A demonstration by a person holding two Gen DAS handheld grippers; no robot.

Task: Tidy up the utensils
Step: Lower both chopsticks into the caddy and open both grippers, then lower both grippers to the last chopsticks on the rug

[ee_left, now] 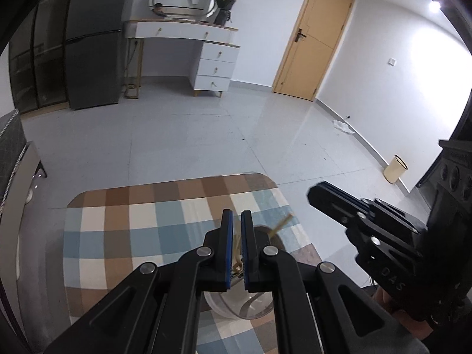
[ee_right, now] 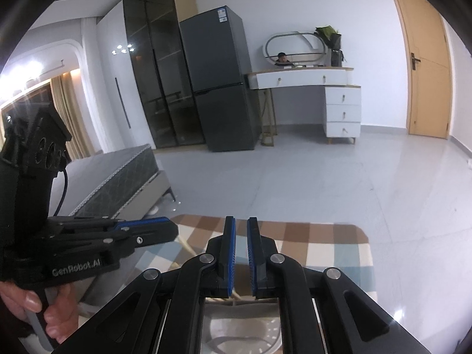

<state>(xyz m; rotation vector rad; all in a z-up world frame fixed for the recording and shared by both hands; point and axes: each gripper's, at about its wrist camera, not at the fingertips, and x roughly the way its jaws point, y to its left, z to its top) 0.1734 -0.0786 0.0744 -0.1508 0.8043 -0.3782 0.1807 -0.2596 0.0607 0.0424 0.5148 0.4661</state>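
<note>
My left gripper (ee_left: pixel 237 221) is shut, with pale wooden chopsticks (ee_left: pixel 237 255) showing in the thin slit between its blue pads. It hangs over a clear glass cup (ee_left: pixel 230 306) on the checked tablecloth (ee_left: pixel 132 230). Another stick (ee_left: pixel 283 223), blurred, leans out to the right of the fingers. In the right wrist view the left gripper (ee_right: pixel 174 230) comes in from the left with a stick (ee_right: pixel 185 244) under its tip. My right gripper (ee_right: pixel 241 230) hovers above the same cup (ee_right: pixel 242 330), a narrow gap between its pads and nothing in it. It also shows from the side as the right gripper (ee_left: pixel 317 193).
The table edge (ee_right: pixel 365 253) drops to grey tiled floor beyond. A bed (ee_right: pixel 124 174) stands left of the table, and a fridge (ee_right: pixel 218 88), a white dresser (ee_right: pixel 339 100) and a door (ee_right: pixel 427 67) line the far wall. A beige bin (ee_left: pixel 395 168) sits by the wall.
</note>
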